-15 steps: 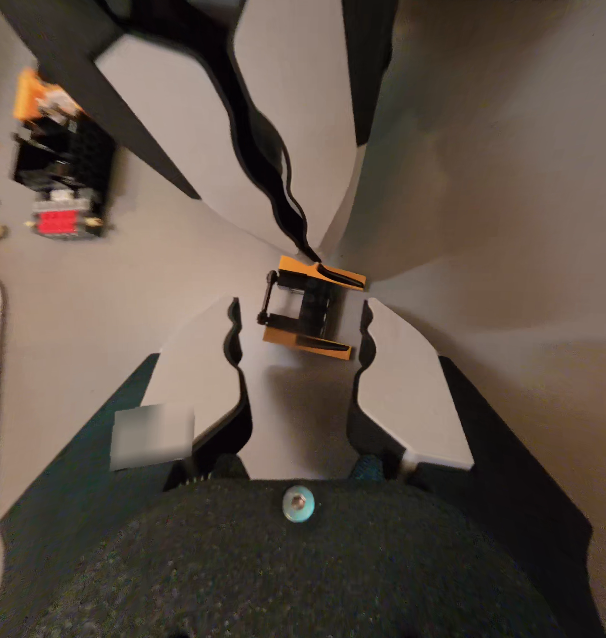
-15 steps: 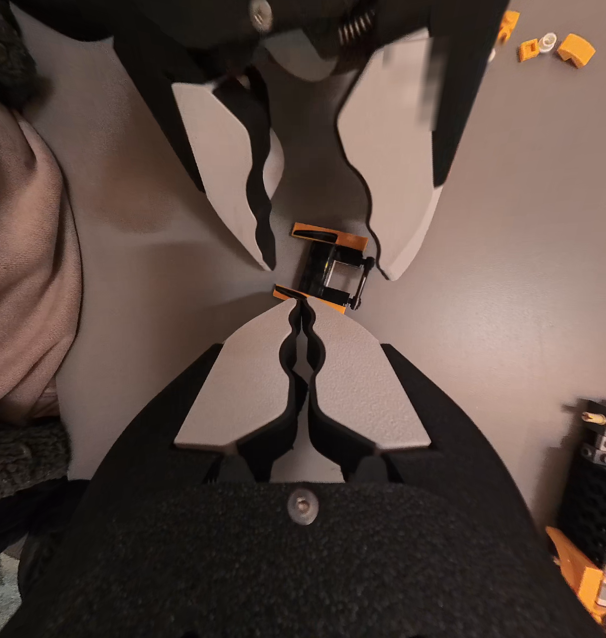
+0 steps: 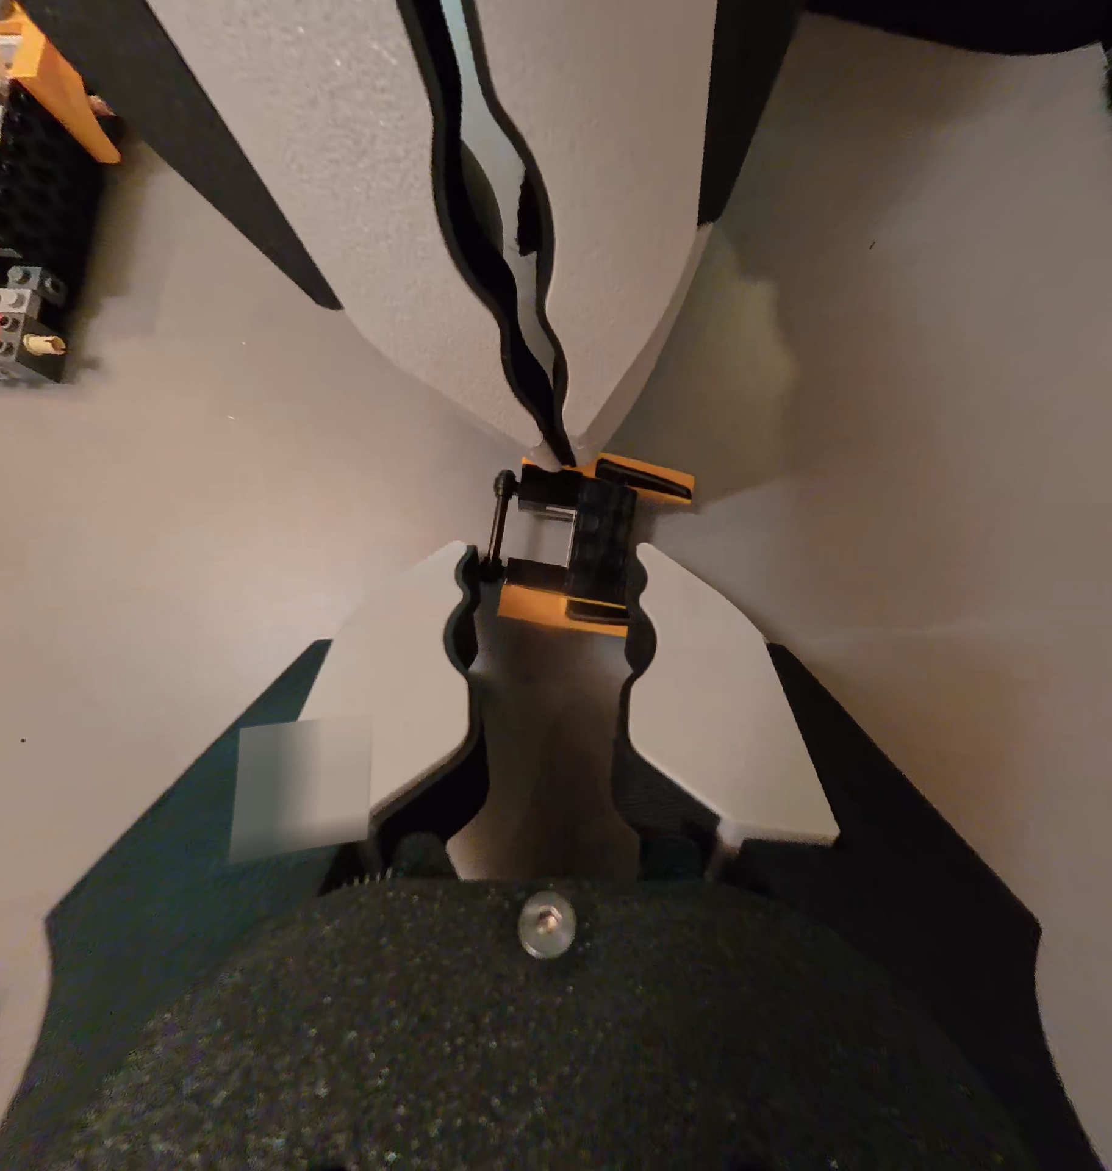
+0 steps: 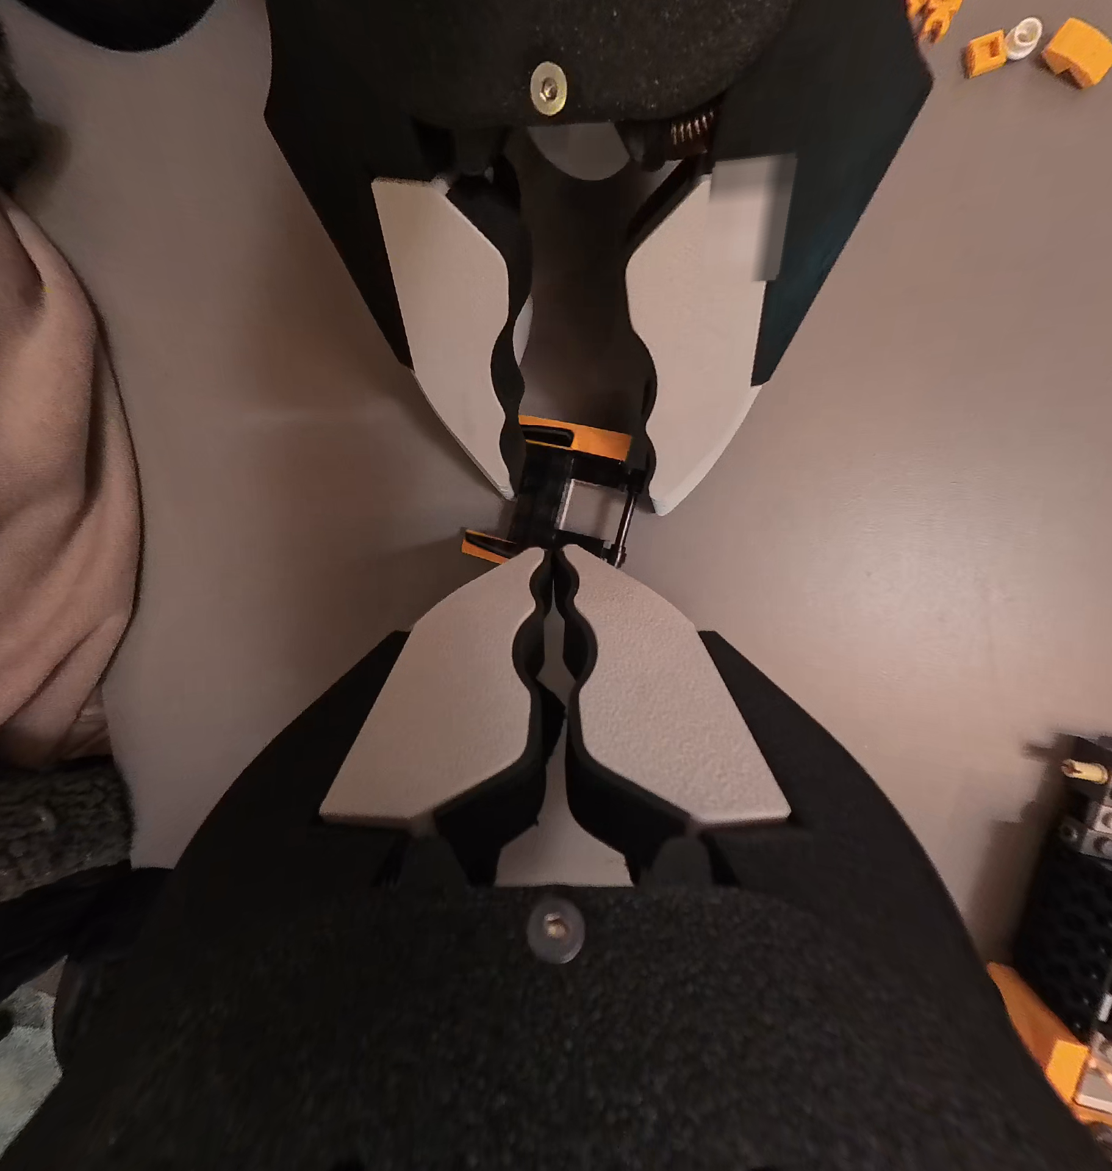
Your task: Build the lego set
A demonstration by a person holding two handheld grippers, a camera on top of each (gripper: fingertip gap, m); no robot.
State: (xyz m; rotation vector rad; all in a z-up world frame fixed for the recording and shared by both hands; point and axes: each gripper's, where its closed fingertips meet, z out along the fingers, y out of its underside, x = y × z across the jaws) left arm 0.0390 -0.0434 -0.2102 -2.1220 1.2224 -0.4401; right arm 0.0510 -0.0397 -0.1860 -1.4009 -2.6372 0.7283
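Directly ahead, the orange-and-black subassembly point(image 3: 575, 545) sat between the released left claw's point(image 3: 556, 564) tips (right claw point(image 4: 550, 552) clenched, touching its far edge).

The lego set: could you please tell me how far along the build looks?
Done: a black, grey and red body stands aside. In hand: the right gripper, shut, presses a small orange-and-black piece; the open left gripper straddles it. Left: joining these, plus loose orange bits.

Two grippers point(image 3: 556, 557) point(image 4: 550, 554), one small assembly point(image 3: 578, 545), one larger model point(image 4: 1098, 900).
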